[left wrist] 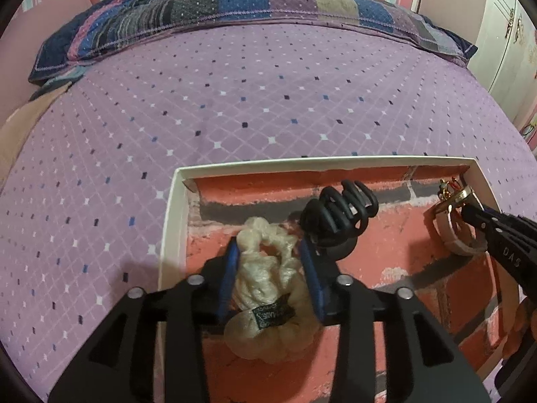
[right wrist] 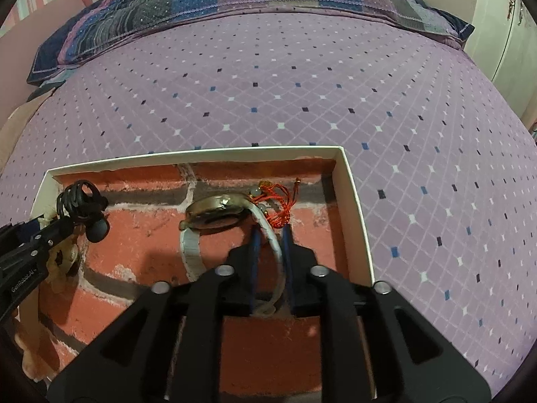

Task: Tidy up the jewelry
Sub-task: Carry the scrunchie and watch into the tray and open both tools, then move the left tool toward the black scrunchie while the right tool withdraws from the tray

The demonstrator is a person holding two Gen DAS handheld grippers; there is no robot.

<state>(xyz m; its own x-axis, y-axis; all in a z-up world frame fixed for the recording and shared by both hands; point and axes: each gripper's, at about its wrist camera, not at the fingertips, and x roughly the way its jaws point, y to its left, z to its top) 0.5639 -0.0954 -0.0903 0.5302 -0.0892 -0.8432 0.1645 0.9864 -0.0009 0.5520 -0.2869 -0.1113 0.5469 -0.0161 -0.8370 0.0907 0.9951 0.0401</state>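
Observation:
A white-rimmed box (left wrist: pixel 169 208) with a brick-print floor lies on the bed; it also shows in the right wrist view (right wrist: pixel 355 208). My left gripper (left wrist: pixel 268 252) is shut on a cream scrunchie (left wrist: pixel 268 288) over the box's left part. A black claw hair clip (left wrist: pixel 339 215) lies just beyond it and shows in the right wrist view (right wrist: pixel 84 208). My right gripper (right wrist: pixel 270 235) is shut on the white strap of a gold-cased watch (right wrist: pixel 218 211) inside the box; the watch also shows in the left wrist view (left wrist: pixel 453 215). A red cord bracelet (right wrist: pixel 280 201) lies behind the watch.
The purple diamond-pattern bedspread (left wrist: pixel 251 100) stretches beyond the box. A patchwork pillow (left wrist: pixel 235 10) lies at the head. A white cupboard (left wrist: pixel 510 33) stands at the right. A striped wall is behind.

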